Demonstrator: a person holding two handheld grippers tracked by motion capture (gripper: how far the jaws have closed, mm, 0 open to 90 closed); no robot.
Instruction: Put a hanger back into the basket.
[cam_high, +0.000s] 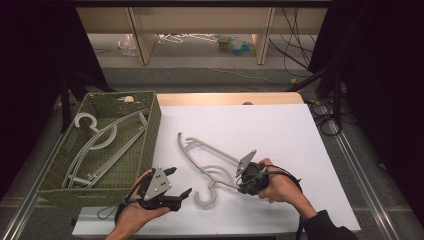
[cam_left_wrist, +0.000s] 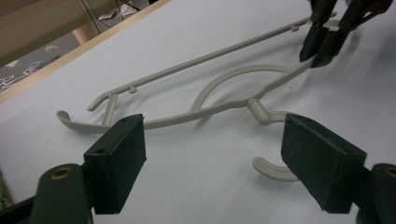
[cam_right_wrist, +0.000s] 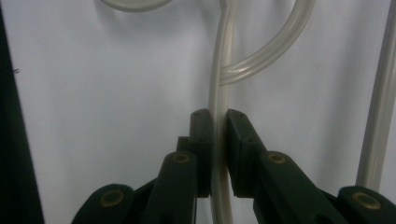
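Note:
A pale grey plastic hanger (cam_high: 207, 165) lies on the white table top (cam_high: 280, 130), its hook toward the front edge. My right gripper (cam_high: 246, 181) is shut on the hanger's shoulder bar (cam_right_wrist: 219, 116), its two black pads pressed against the bar from both sides. In the left gripper view the same hanger (cam_left_wrist: 205, 88) spreads across the table ahead of my left gripper (cam_left_wrist: 212, 163), whose jaws stand wide apart with nothing between them. That left gripper (cam_high: 181, 184) sits near the front edge, left of the hook (cam_high: 206, 196). The right gripper's jaws (cam_left_wrist: 322, 44) pinch the hanger at the upper right.
A green woven basket (cam_high: 150, 130) stands at the table's left with another pale hanger (cam_high: 102, 145) inside. Beyond the table's far wooden edge (cam_high: 230, 98) are shelf legs, cables and clutter on the floor. Dark curtains flank both sides.

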